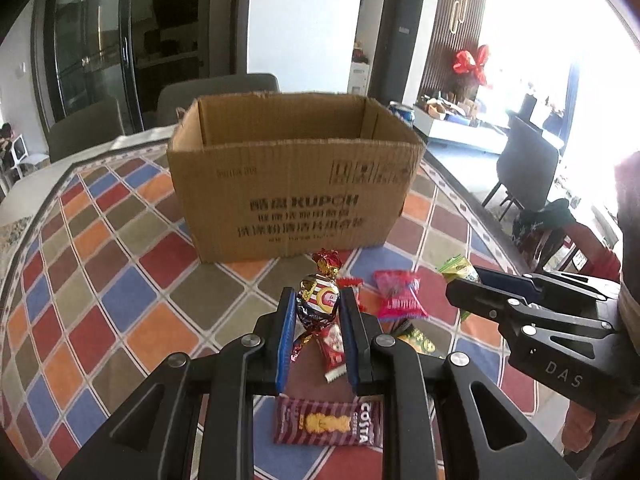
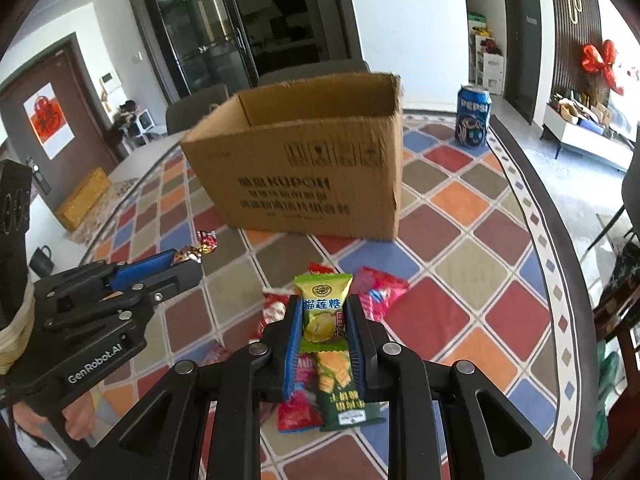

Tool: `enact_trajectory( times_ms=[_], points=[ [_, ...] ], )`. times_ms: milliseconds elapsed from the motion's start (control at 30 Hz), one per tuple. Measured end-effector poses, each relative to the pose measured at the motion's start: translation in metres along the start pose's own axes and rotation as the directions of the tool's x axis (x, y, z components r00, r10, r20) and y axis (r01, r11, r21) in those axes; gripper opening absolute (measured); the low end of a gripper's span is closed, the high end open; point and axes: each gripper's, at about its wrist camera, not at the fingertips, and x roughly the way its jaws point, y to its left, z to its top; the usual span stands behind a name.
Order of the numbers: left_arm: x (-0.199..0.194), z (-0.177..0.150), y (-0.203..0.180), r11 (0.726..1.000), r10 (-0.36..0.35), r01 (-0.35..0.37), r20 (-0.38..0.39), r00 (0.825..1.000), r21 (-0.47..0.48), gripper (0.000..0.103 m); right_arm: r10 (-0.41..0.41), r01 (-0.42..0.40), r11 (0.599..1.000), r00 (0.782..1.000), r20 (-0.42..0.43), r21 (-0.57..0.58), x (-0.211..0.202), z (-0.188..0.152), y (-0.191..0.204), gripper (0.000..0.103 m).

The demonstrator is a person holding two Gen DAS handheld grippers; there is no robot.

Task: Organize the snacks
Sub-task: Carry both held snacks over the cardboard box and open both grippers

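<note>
A foil-wrapped candy is pinched between the blue-padded fingers of the left gripper, held above the desk just in front of the open cardboard box. A yellow-green durian candy packet is clamped upright between the fingers of the right gripper, also in front of the box and nearer than it. Below the grippers, in front of the box, loose snacks are seen on the patterned cloth: a pink packet, a red-and-white packet, a striped Costa biscuit packet and a green packet. A Pepsi can stands to the right of the box.
</note>
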Motion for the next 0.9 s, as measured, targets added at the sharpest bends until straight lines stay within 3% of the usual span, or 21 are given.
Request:
enact_trajectory(
  times_ms=[900],
  points=[
    [-0.015,0.093,0.023,0.998,0.057,-0.055,0.149,0.987,-0.022,0.022,0.039,-0.033,0.999,0.987,0.159,-0.039,-0.011,0.098,0.013,0.023]
  ],
)
